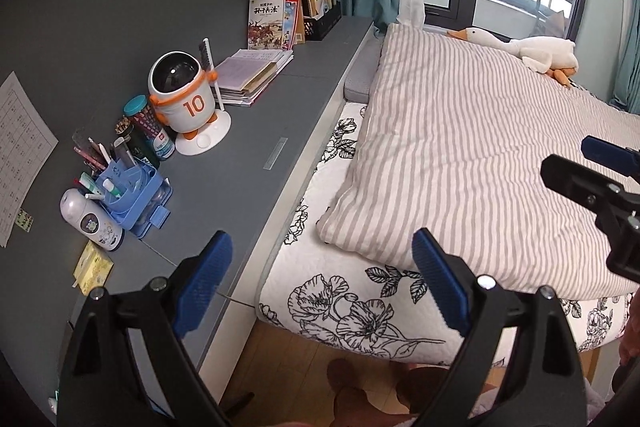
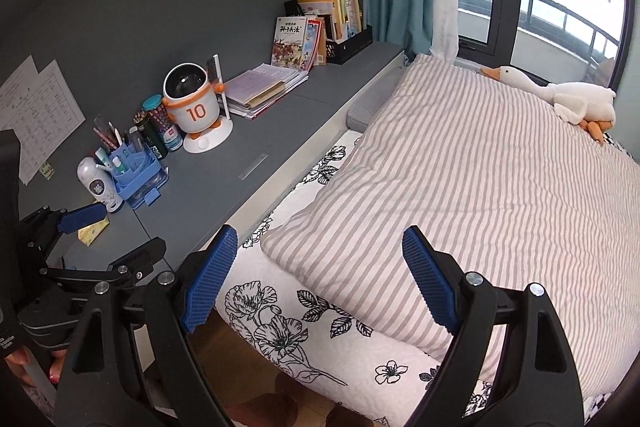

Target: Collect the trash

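Observation:
My left gripper (image 1: 322, 277) is open and empty, held over the gap between the grey desk (image 1: 240, 131) and the bed's foot. My right gripper (image 2: 316, 273) is open and empty over the near corner of the bed. A yellow sticky-note pad or small packet (image 1: 93, 267) lies on the desk's near end; it also shows in the right wrist view (image 2: 94, 230), partly behind the left gripper's blue pad. I see no loose trash that I can name for certain. The right gripper shows at the right edge of the left wrist view (image 1: 600, 179).
The desk carries a blue pen organiser (image 1: 128, 193), a white bottle (image 1: 92, 225), pencil tubes, a white and orange robot toy (image 1: 184, 99), stacked books (image 1: 250, 75) and a book rack. The bed has a striped duvet (image 1: 460, 147), a floral sheet and a plush goose (image 1: 528, 49).

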{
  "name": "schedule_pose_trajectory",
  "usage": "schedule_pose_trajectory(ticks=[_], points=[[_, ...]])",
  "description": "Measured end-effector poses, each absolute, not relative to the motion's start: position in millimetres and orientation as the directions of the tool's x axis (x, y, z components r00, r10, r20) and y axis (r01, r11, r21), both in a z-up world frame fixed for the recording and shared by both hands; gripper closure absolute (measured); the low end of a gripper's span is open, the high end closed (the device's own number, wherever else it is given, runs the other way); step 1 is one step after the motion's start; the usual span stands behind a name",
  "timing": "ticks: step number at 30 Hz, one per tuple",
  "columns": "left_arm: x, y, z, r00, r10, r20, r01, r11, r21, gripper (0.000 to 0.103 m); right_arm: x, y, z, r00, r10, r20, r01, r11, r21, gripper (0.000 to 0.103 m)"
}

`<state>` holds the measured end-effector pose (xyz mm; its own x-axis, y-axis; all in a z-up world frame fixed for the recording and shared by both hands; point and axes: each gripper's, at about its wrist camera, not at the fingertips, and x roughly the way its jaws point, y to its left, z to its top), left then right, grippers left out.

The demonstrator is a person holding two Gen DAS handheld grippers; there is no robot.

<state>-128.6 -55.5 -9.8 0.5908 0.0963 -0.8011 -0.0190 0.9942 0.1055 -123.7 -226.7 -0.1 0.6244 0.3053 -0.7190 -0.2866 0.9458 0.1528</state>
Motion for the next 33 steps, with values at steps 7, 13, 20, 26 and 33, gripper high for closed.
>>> schedule_pose_trajectory(ticks=[7,13,20,26,33], points=[[-125.6,-55.2,-12.8,0.583,0.095,-0.807,-0.012,0.994,0.108,0.012,-123.0,-228.2,1.6,0.628,0.304,-0.716,-0.286,0.946,0.151,0.021],[-125.3,-56.4,-10.0,0.589,0.090,-0.803,-0.003,0.994,0.109,0.012,-123.5,-231.6,4.0,0.638,0.293,-0.712,-0.273,0.951,0.147,0.021],[-125.2,-55.6,-7.2,0.592,0.086,-0.802,-0.006,0.995,0.102,0.012,-125.1,-233.1,8.4,0.646,0.288,-0.707,-0.272,0.952,0.140,0.021],[-124.2,-55.8,-5.8,0.593,0.087,-0.801,-0.008,0.995,0.102,0.012,-123.7,-235.2,9.1,0.645,0.289,-0.707,-0.271,0.952,0.141,0.021],[-123.7,-57.5,-6.5,0.594,0.084,-0.800,-0.007,0.995,0.100,0.012,-122.5,-236.5,9.6,0.646,0.284,-0.708,-0.268,0.954,0.138,0.021]])
